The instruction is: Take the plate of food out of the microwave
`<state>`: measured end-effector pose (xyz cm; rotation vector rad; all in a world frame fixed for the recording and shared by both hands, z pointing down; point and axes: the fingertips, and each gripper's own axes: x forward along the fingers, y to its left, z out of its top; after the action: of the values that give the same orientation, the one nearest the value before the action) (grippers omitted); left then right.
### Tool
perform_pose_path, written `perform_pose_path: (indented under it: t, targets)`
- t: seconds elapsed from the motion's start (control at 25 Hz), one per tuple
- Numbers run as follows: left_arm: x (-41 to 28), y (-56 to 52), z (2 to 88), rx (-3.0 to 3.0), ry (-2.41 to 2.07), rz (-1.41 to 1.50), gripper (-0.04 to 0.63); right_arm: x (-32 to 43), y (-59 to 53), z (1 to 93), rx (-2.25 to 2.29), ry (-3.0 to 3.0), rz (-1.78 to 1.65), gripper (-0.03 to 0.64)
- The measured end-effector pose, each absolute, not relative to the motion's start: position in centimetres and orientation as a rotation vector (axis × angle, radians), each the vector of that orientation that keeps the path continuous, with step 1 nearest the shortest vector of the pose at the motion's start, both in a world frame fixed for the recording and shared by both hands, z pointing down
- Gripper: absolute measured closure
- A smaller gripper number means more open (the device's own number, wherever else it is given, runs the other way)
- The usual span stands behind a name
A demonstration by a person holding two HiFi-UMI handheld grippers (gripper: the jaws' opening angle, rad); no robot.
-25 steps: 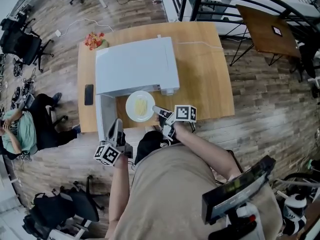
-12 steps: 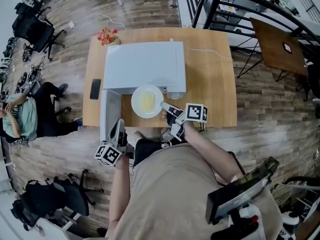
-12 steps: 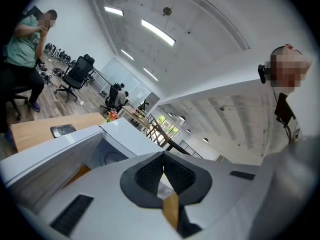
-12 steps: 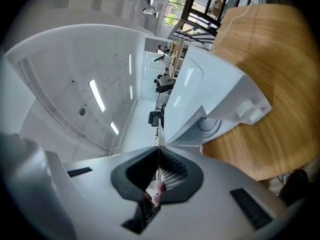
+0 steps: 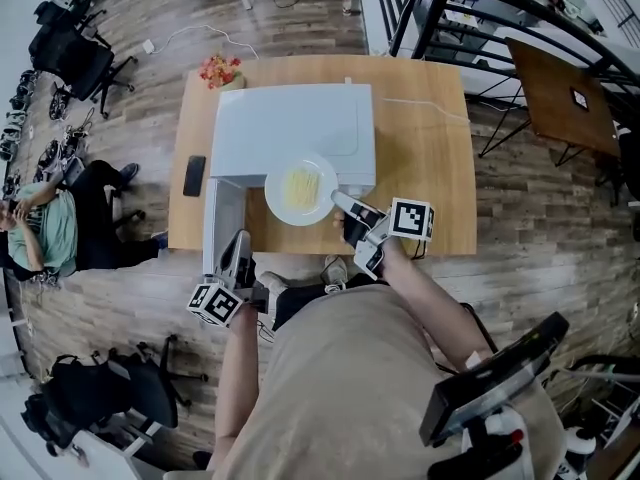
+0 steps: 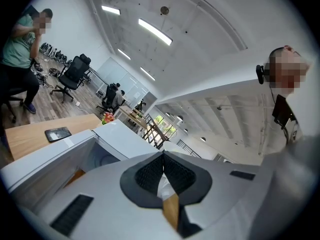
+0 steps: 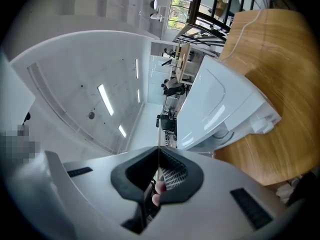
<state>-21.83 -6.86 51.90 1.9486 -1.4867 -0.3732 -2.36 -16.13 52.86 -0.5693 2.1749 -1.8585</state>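
Head view, right gripper (image 5: 339, 202) clamping plate (image 5: 275, 196) rim, microwave (image 5: 290, 128) open

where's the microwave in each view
Head view: the microwave sits at upper centre, behind the plate.
Left gripper view: the microwave is at lower left, just above the jaws.
Right gripper view: the microwave is right of centre.
Shared landmark: the wooden table it stands on.
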Motion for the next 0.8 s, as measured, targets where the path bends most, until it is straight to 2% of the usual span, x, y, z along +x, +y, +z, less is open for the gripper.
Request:
perform_pose_path:
  t: [0.4, 0.8]
  targets:
    - [-21.8, -7.0, 52.9, 1.936, -1.465, -0.357, 0.591, -1.3, -16.4, 48.5, -0.505, 2.252, -1.732, 0.603]
    - [-22.8, -7.9, 53.2, 1.936, -1.460, -0.333, 0.591, -0.3, -17.0, 48.5, -0.549, 2.275, -1.687, 0.603]
